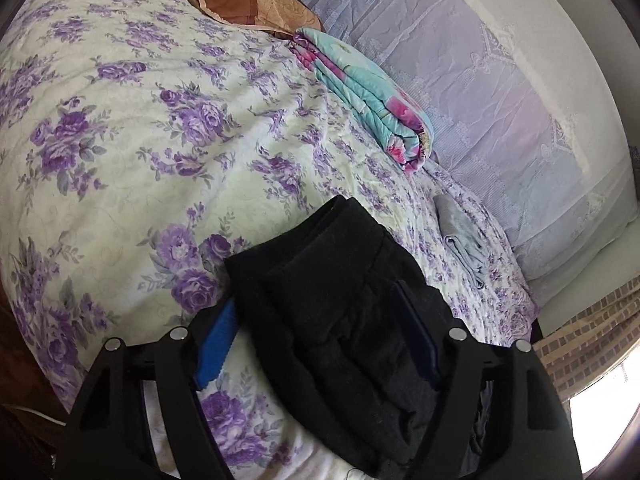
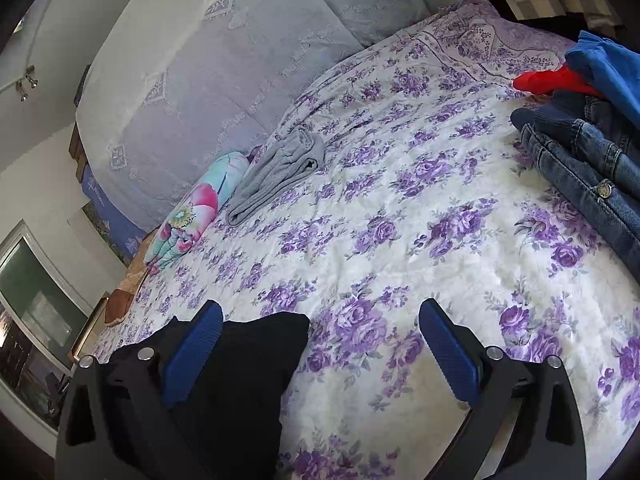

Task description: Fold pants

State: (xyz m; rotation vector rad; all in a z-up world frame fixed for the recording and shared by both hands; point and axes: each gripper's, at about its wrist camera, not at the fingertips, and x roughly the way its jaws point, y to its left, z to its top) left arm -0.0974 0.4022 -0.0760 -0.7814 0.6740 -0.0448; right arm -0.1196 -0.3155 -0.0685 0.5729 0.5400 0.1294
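Soft even daylight, overexposed white glare beyond the right finger in the left view, sharp centres, curved dark fisheye corners.

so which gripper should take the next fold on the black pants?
Left, probably: the left gripper already has the black pants between its jaws. The right gripper straddles mostly bare bedspread.

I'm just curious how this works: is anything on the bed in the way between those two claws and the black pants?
Nothing visible is. The black pants already lie between the open fingers of the left gripper, and one finger of the open right gripper is over their edge. The grey garment and jeans lie well away.
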